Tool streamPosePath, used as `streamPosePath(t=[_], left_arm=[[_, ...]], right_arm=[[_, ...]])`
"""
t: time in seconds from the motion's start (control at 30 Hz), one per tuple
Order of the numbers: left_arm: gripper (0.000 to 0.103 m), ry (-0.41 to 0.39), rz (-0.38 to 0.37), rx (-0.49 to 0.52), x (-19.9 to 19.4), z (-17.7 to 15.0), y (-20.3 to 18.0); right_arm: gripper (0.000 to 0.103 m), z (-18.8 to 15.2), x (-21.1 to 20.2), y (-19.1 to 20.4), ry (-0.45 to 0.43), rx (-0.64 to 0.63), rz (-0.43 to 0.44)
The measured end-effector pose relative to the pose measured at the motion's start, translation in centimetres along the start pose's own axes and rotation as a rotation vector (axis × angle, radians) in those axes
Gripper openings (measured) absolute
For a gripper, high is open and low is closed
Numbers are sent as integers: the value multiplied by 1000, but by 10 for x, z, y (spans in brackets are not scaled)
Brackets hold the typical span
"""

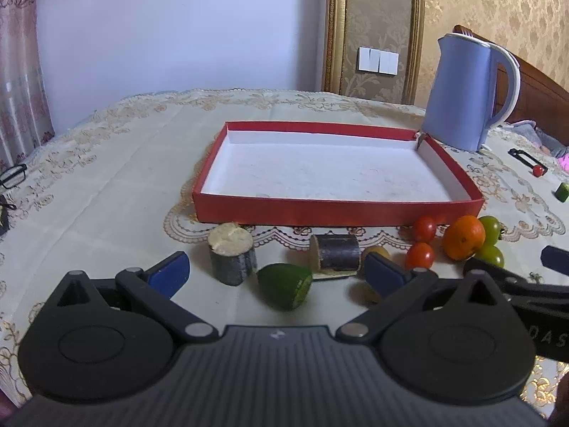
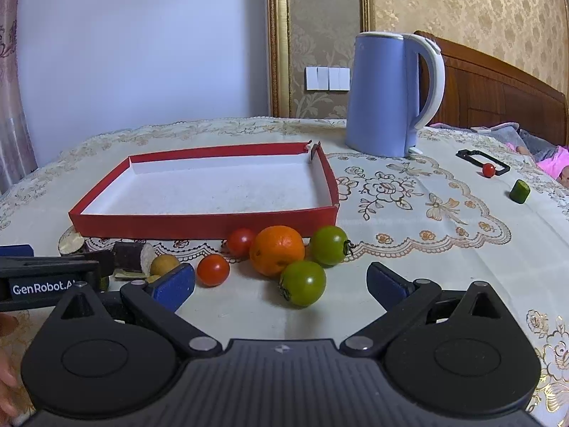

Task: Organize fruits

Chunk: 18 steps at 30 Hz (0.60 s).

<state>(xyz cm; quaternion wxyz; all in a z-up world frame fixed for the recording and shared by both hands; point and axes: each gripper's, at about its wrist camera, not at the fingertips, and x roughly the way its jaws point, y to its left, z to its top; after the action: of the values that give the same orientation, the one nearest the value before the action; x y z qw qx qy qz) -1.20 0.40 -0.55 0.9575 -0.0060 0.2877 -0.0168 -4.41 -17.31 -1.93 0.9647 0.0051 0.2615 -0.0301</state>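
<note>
Both my grippers hover low over the near edge of the table, fingers spread wide, nothing held. The shallow red cardboard box with white inside [image 1: 334, 174] sits mid-table, empty — no fruit in yet.

Left gripper [image 1: 275, 274]: the cut green lime half [image 1: 284, 284] lies right between my fingers, just ahead of the tips, cut face turned to my right. Past it, a grey-skinned cane stub standing on end [image 1: 233, 258] and a dark purple cane piece lying on its side [image 1: 336, 256], long axis running across the near edge. Two small tan round fruits [image 1: 364, 290] sit by my right finger, partly hidden behind it.

Right gripper [image 2: 281, 286]: the nearer green tomato [image 2: 303, 283] sits inside the gap, slightly right of centre, stem toward me. Behind it the orange mandarin [image 2: 276, 255], a second green tomato [image 2: 329, 245], and two red cherry tomatoes [image 2: 213, 269] — one left of the gap, one against the box wall.

My guess — each hand takes what is already between its fingers: lime for the left, near green tomato for the right, then straight forward over the box's near wall. The tomato looks round and smooth, so it could roll.

A blue electric kettle [image 2: 382, 96] stands at the box's far right corner, clear of the path.
</note>
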Motion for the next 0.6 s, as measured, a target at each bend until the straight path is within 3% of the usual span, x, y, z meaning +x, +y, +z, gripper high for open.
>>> streamPosePath(t=[0.6], left_arm=[[103,-33,54,41,-3,2,-11]], right_arm=[[103,0,3,-7,-14,3,8]])
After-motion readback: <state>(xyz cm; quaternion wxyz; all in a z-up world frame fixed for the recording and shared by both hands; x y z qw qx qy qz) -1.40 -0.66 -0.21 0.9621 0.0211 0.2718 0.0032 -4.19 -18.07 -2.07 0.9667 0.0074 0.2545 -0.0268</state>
